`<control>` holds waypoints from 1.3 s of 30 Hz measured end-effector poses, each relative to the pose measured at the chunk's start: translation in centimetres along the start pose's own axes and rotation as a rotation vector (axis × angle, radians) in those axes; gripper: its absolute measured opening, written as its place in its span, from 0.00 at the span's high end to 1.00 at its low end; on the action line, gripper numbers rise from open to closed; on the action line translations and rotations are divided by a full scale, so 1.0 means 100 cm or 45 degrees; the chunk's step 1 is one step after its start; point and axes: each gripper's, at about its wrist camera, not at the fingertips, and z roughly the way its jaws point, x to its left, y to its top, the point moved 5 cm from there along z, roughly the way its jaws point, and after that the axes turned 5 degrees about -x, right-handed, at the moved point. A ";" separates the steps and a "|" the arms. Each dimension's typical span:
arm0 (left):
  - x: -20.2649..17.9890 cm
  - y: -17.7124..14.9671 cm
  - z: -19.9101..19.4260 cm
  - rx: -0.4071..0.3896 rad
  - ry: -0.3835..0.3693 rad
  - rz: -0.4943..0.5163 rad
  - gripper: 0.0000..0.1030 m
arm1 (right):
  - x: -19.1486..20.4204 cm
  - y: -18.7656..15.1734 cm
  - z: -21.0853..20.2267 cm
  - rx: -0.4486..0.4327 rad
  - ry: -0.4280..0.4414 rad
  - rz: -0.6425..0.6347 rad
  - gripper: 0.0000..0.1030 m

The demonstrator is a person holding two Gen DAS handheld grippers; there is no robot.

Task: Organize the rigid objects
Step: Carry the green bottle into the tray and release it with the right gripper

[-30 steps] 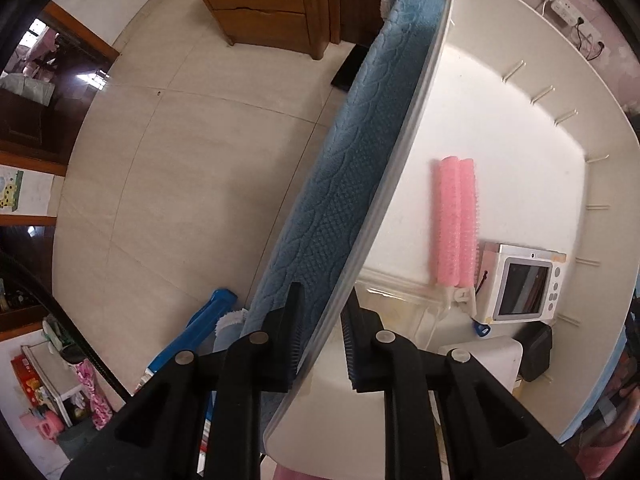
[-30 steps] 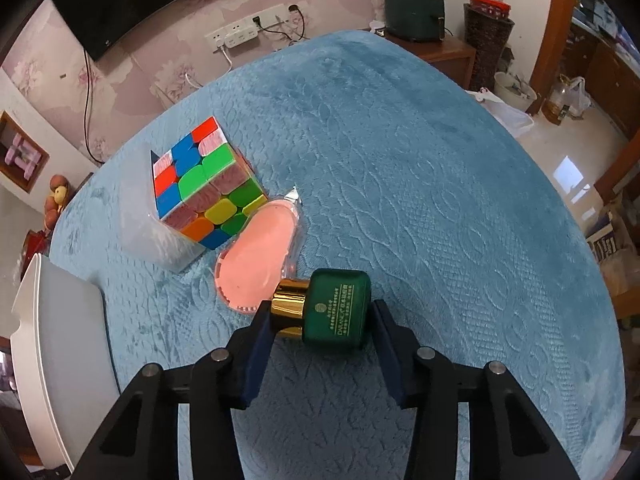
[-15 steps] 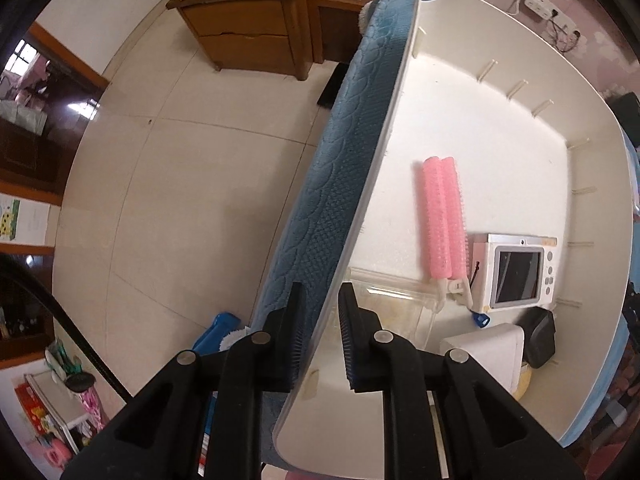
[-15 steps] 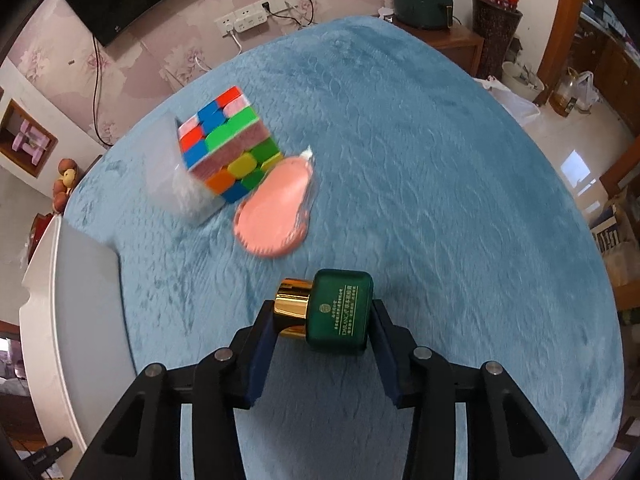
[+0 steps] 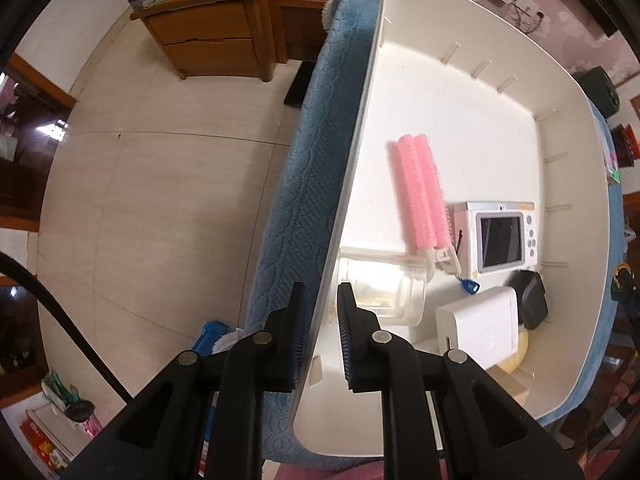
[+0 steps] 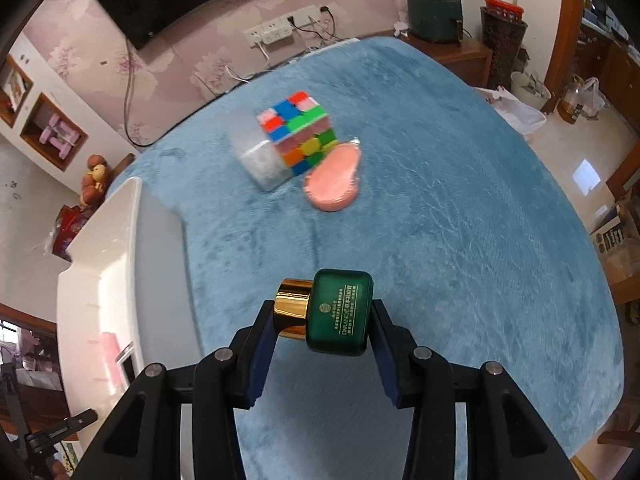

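My right gripper (image 6: 320, 314) is shut on a green bottle (image 6: 340, 316) with a gold cap, held sideways above the blue cloth (image 6: 460, 200). Farther back on the cloth a colour cube (image 6: 298, 132) leans on a clear box (image 6: 260, 164), and a pink oval pack (image 6: 334, 182) lies beside them. The white bin (image 6: 112, 248) stands at the left. My left gripper (image 5: 320, 332) points down, and its jaws grip the near rim of the white bin (image 5: 460, 112). Inside lie pink rollers (image 5: 420, 192), a small white screen device (image 5: 500, 236), a clear tub (image 5: 380, 292) and a white box (image 5: 476, 320).
A black case (image 5: 530, 298) sits in the bin's corner. Beyond the table's edge there is tiled floor (image 5: 160, 184) with a wooden cabinet (image 5: 208, 28). Power strips (image 6: 268, 34) hang on the wall, and a dark green appliance (image 6: 434, 8) stands on a side table.
My right gripper has risen and drawn back with the bottle, so the cube and pink pack look farther off and the bin has come into view. My left gripper has rolled a little on the rim.
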 end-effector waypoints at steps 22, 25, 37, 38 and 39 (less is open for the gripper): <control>0.011 0.000 0.002 0.054 -0.146 0.126 0.84 | 0.103 -0.074 -0.052 -0.031 0.198 -0.151 0.56; 0.011 0.000 0.003 0.058 -0.147 0.146 0.84 | 0.120 -0.088 -0.053 -0.005 0.237 -0.192 0.56; 0.007 0.004 0.006 0.071 -0.163 0.196 0.84 | 0.160 -0.111 -0.062 -0.003 0.276 -0.376 0.56; 0.007 0.003 0.006 0.072 -0.162 0.198 0.84 | 0.161 -0.110 -0.062 -0.006 0.275 -0.380 0.56; 0.007 0.003 0.005 0.071 -0.162 0.200 0.84 | 0.162 -0.110 -0.062 -0.008 0.272 -0.384 0.56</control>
